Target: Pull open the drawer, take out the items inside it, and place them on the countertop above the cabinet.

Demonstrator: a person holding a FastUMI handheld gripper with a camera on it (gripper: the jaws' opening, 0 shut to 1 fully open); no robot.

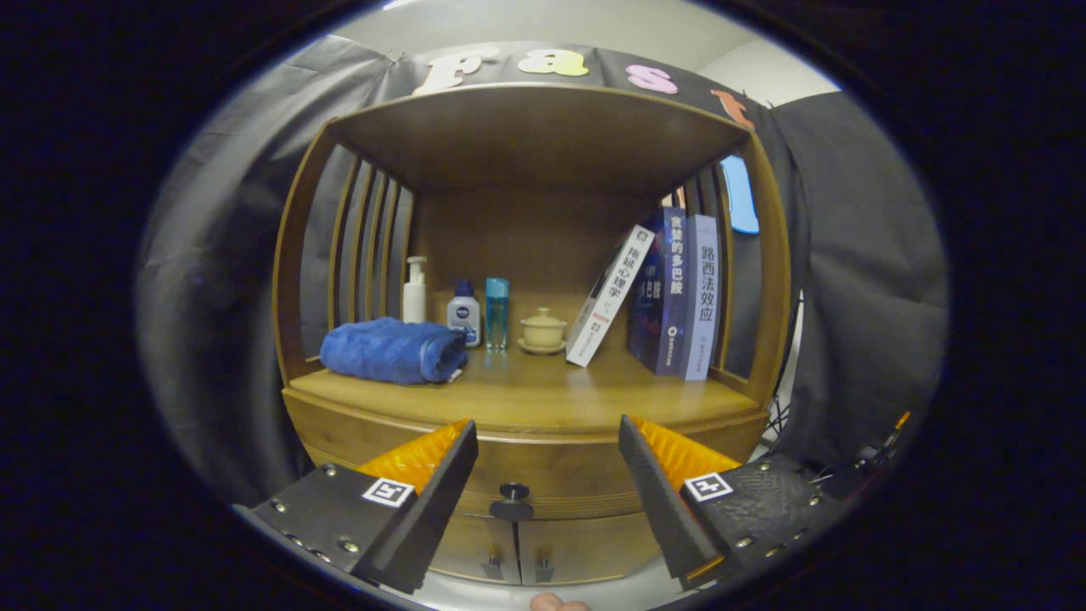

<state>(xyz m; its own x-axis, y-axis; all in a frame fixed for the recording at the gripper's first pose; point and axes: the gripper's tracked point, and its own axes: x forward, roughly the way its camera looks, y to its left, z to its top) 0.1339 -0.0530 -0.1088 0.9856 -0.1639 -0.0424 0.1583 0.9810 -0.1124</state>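
Note:
A wooden cabinet stands ahead with a shut drawer [543, 475] below its countertop [543, 395]. The drawer's small dark round knob [512, 492] sits just beyond my fingers, between them and a little left of the gap's middle. My gripper [547, 437] is open, with nothing between the fingers. What lies inside the drawer is hidden.
On the countertop lie a folded blue towel [392, 350] at the left, a white pump bottle [415, 291], two small bottles [480, 312], a lidded cup on a saucer [543, 331] and several books [670, 293] at the right. Two small cabinet doors [517, 552] sit under the drawer.

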